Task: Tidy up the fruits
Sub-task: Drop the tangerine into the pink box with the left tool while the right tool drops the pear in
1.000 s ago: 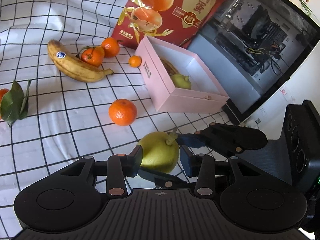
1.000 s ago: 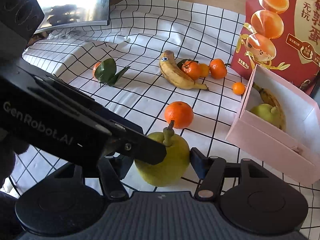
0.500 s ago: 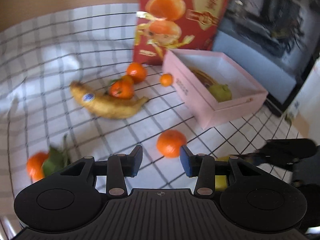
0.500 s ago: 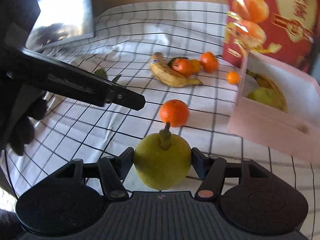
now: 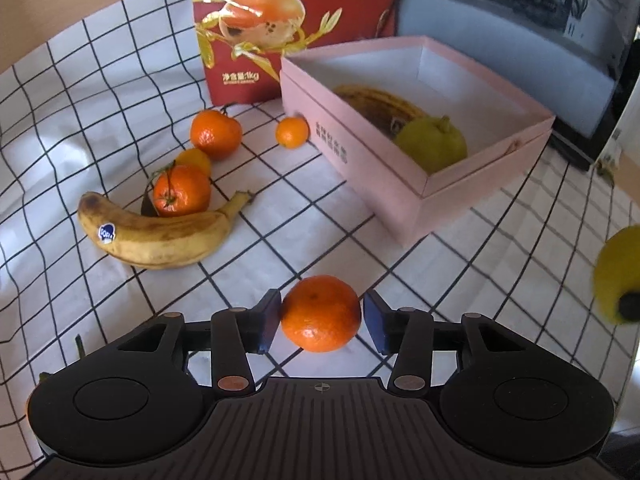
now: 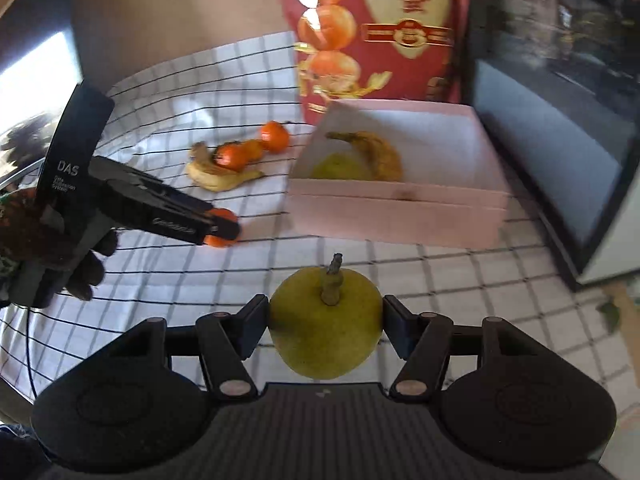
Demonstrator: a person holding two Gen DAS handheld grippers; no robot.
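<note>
My right gripper [image 6: 325, 322] is shut on a green pear [image 6: 325, 322] and holds it above the cloth, short of the pink box [image 6: 396, 208]. The pear also shows at the right edge of the left wrist view [image 5: 618, 276]. My left gripper [image 5: 321, 320] is open around an orange [image 5: 320, 313] on the cloth; the left pad touches it, the right pad stands a little apart. The pink box [image 5: 360, 152] holds a banana [image 5: 380, 102] and a pear [image 5: 432, 142]. A loose banana [image 5: 160, 236] and several small oranges [image 5: 182, 190] lie at left.
A red fruit carton [image 5: 288, 24] stands behind the box. A dark computer case [image 5: 520, 32] stands right of it. The checked cloth [image 5: 320, 216] covers the table. The left gripper and the gloved hand show at left in the right wrist view [image 6: 120, 200].
My left gripper has left the pear and moved forward to straddle the orange. My right gripper has closed on the pear, lifted it and turned toward the pink box.
</note>
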